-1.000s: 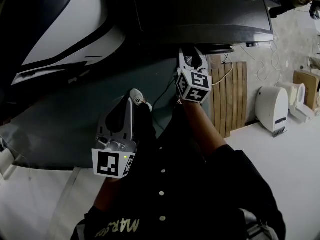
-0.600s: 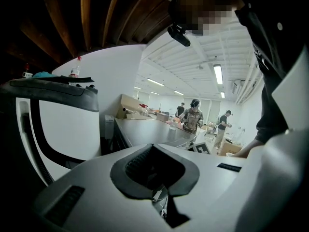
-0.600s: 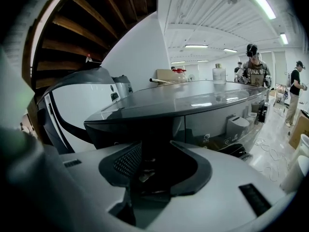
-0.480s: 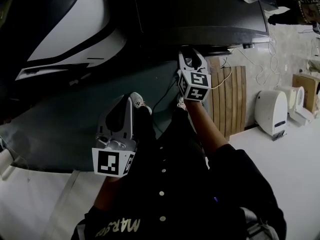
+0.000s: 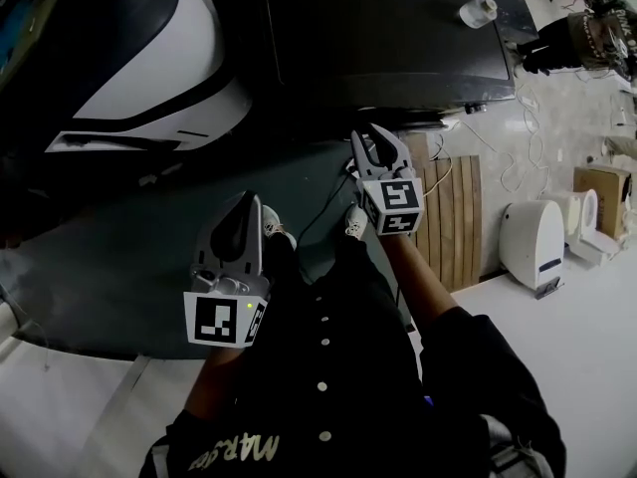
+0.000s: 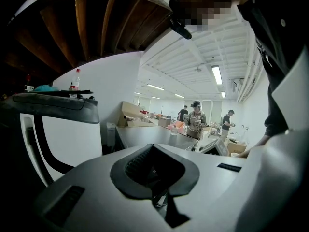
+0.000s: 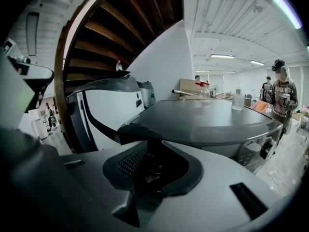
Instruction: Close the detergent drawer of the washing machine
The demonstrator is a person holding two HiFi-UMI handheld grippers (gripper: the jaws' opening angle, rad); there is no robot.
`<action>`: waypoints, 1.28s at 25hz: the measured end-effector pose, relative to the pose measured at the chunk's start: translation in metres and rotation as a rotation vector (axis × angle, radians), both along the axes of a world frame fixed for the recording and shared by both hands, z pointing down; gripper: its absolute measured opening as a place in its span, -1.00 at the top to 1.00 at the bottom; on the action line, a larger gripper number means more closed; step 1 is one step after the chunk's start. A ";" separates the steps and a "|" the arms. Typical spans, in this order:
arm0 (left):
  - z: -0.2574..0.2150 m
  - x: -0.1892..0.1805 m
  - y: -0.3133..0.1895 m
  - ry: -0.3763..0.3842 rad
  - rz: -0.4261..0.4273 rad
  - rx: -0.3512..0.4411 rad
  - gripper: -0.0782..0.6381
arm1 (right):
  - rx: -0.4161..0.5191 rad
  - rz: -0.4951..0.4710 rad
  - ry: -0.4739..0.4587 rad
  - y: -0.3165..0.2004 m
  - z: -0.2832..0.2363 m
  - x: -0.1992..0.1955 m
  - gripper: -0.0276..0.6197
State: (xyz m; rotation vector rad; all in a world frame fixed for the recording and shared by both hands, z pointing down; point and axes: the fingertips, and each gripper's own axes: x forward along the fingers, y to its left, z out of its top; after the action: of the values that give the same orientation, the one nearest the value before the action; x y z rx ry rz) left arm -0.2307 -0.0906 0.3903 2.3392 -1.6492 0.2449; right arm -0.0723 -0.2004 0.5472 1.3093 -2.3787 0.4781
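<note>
The dark grey washing machine (image 5: 388, 28) fills the top of the head view, and its flat lid (image 7: 203, 120) lies ahead in the right gripper view. No drawer can be made out standing out from its front edge (image 5: 438, 119). My right gripper (image 5: 376, 139) hangs just in front of that edge. Its jaws have just been closing and still show a small gap with nothing between them. My left gripper (image 5: 246, 202) is lower and to the left over the dark floor. Its fingers are together and empty.
A clear cup (image 5: 478, 10) stands on the machine's lid. A white and black appliance (image 5: 149, 68) sits to the left. A wooden slat panel (image 5: 453, 217), a white unit (image 5: 526, 242) and a cardboard box (image 5: 597, 182) are on the right. A cable (image 5: 318, 192) crosses the floor. People (image 6: 195, 122) stand far off.
My right gripper has drawn back a little from under the machine's front edge and rolled, and its jaws stand narrower. The left gripper has barely shifted.
</note>
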 end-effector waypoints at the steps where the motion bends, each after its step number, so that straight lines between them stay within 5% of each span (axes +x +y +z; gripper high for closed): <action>1: 0.000 0.001 0.000 -0.003 -0.002 0.000 0.78 | 0.011 -0.019 0.000 0.003 -0.007 0.001 0.63; 10: -0.010 0.002 -0.001 -0.005 -0.022 0.028 0.78 | 0.092 -0.104 -0.027 0.022 -0.080 0.015 0.71; 32: -0.057 0.020 -0.018 -0.051 0.006 0.163 0.78 | 0.358 -0.006 -0.154 0.041 -0.225 0.086 0.79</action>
State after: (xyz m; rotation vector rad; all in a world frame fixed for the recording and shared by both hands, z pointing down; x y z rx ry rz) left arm -0.2105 -0.1083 0.3329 2.4755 -1.7468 0.1785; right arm 0.0141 -0.1594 0.3225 1.4578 -2.6871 0.1583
